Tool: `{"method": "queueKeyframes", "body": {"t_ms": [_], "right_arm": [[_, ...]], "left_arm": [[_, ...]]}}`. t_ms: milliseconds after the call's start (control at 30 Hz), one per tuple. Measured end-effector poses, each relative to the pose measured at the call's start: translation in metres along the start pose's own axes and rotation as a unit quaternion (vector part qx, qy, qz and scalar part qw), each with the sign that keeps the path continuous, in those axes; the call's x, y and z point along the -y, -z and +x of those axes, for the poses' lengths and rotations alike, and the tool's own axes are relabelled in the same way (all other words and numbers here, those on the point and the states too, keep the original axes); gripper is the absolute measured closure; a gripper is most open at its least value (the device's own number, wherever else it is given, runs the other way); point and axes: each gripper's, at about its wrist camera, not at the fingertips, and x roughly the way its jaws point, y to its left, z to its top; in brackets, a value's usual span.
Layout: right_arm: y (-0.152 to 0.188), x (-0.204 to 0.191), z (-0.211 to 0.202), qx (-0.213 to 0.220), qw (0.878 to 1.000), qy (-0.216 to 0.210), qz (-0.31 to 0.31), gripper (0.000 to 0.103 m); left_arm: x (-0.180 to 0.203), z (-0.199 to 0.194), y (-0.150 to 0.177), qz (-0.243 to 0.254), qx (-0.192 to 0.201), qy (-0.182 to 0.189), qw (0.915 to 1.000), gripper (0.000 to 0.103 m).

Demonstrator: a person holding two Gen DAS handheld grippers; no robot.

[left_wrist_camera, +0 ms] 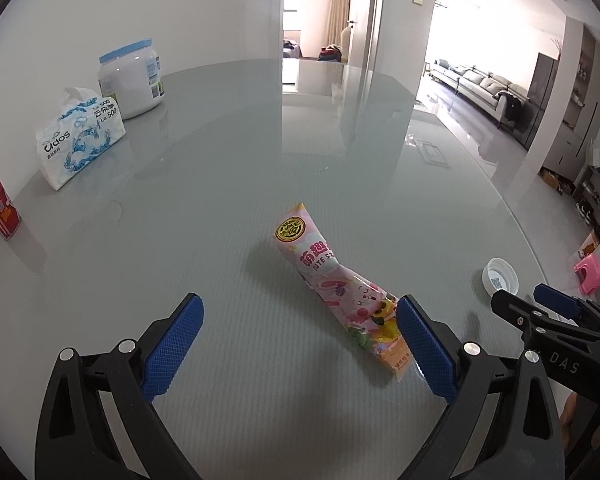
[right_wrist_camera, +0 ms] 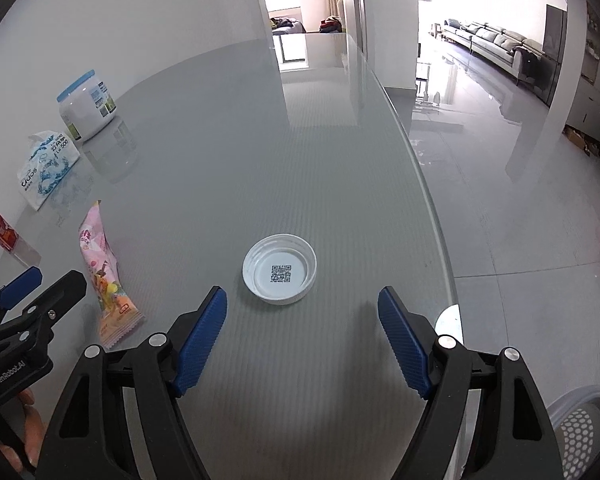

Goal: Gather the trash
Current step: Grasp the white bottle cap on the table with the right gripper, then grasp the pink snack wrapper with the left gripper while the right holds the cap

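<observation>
Nearby on the grey glass table (left_wrist_camera: pixel 260 140), a pink snack wrapper (left_wrist_camera: pixel 340 288) lies crumpled, printed with a gold round seal, large Chinese characters, a cartoon rabbit and Latin letters that are only partly legible. The left gripper (left_wrist_camera: pixel 300 320) hangs released over it, jaws spread wide, its right pad (left_wrist_camera: pixel 424 344) just beside the wrapper's orange end. The right gripper (right_wrist_camera: pixel 302 316) is likewise spread apart and grasps nothing; a white lid (right_wrist_camera: pixel 279 269) lies upturned on the table just ahead of its fingertips, a QR code printed inside. Its arm reads "DAS"; the left one reads "GenRobot.AI". Farther back stand a tissue pack (left_wrist_camera: pixel 80 140) marked "500", a white jar (left_wrist_camera: pixel 130 78) with a blue lid, and a small red carton (left_wrist_camera: pixel 0 210).
</observation>
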Motion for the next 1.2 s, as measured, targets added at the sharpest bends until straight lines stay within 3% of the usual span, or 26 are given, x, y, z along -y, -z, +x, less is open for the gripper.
{"method": "queueKeyframes", "body": {"t_ms": [133,400,567,833,1200], "right_arm": [[-0.005,-0.005,0.005,0.0,1.0,0.008,-0.006,0.028],[-0.005,-0.017,0.007,0.011,0.999,0.032,-0.039,0.065],[-0.001,-0.001,-0.002,0.011,1.0,0.0,-0.005,0.065],[0.006,0.007,-0.016,0.024,1.0,-0.011,0.012,0.065],[0.017,0.013,-0.03,0.032,0.999,-0.018,0.021,0.065]], "left_arm": [[-0.001,0.002,0.0,0.0,-0.005,0.003,1.0,0.008],[-0.002,0.004,-0.001,-0.007,-0.012,0.013,0.9998,0.008],[-0.003,0.009,-0.002,-0.016,-0.023,0.018,0.9995,0.008],[-0.003,0.022,-0.006,-0.045,-0.05,0.037,0.997,0.008],[0.011,0.045,-0.012,-0.038,-0.068,0.002,0.997,0.008]]}}
